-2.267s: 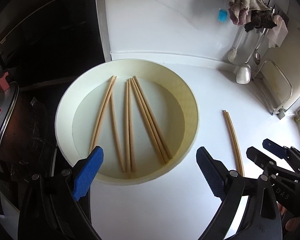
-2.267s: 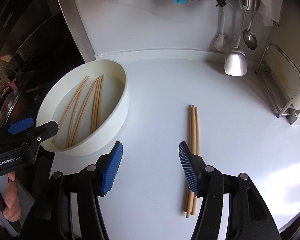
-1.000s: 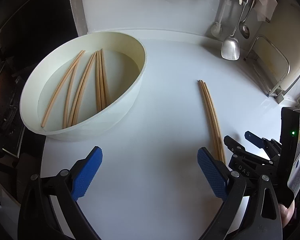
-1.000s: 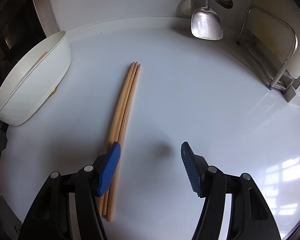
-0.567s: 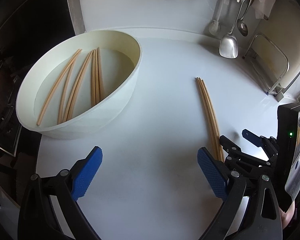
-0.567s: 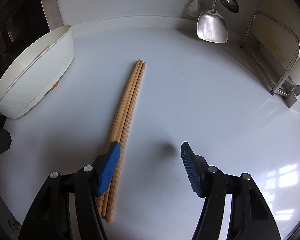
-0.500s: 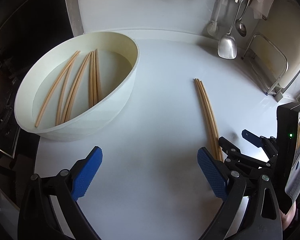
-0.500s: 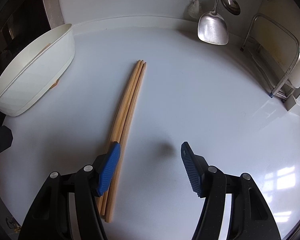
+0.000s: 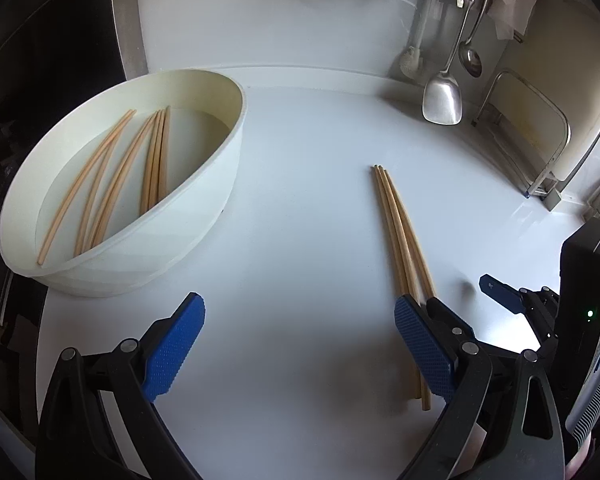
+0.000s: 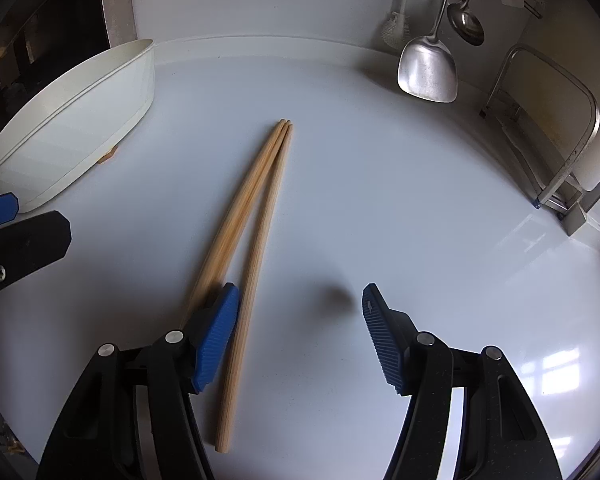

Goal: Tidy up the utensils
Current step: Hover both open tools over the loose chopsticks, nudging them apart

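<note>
- We see the left gripper [image 9: 296,346] over the white counter [image 9: 300,200], jaws wide apart with nothing between them.
- The right gripper [image 10: 300,330] also stands with jaws wide; its left pad [image 10: 216,336] lies between the loose chopsticks [image 10: 256,216], gripping none.
- These chopsticks lie on the counter, far tips together, near ends splayed.
- More chopsticks [image 9: 112,176] rest inside the white basin [image 9: 204,208], well apart to the left.
- A metal spatula [image 10: 428,68] hangs at the back wall.
</note>
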Tool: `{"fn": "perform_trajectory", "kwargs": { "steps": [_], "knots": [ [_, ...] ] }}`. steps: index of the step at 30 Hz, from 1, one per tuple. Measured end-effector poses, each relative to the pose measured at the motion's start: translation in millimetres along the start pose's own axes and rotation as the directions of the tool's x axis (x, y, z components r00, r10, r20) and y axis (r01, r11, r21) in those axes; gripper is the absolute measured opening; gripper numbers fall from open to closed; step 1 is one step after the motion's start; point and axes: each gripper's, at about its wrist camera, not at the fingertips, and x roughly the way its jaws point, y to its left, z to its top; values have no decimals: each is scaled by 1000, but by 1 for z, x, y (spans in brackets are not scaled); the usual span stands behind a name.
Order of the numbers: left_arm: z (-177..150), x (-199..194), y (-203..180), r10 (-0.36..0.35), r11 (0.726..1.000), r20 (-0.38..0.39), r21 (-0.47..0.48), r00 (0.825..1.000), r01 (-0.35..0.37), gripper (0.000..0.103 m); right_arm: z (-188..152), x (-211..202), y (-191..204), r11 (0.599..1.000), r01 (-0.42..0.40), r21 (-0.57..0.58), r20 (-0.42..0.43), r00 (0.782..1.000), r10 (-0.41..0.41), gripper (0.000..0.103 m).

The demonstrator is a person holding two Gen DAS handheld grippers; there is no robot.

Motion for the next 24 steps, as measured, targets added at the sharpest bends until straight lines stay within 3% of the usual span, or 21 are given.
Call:
{"fn": "perform_trajectory", "kwargs": {
  "steps": [11, 24],
  "knots": [
    [2, 26, -28, -1, 1000, -22, 26, 1000, 2, 94, -12, 1, -50, 994, -26, 110, 1, 1000, 26, 61],
    [2, 55, -35, 41, 999, -64, 38, 997, -39, 94, -13, -2, -65, 991, -53, 123, 36, 998, 49, 61]
  ]
}}
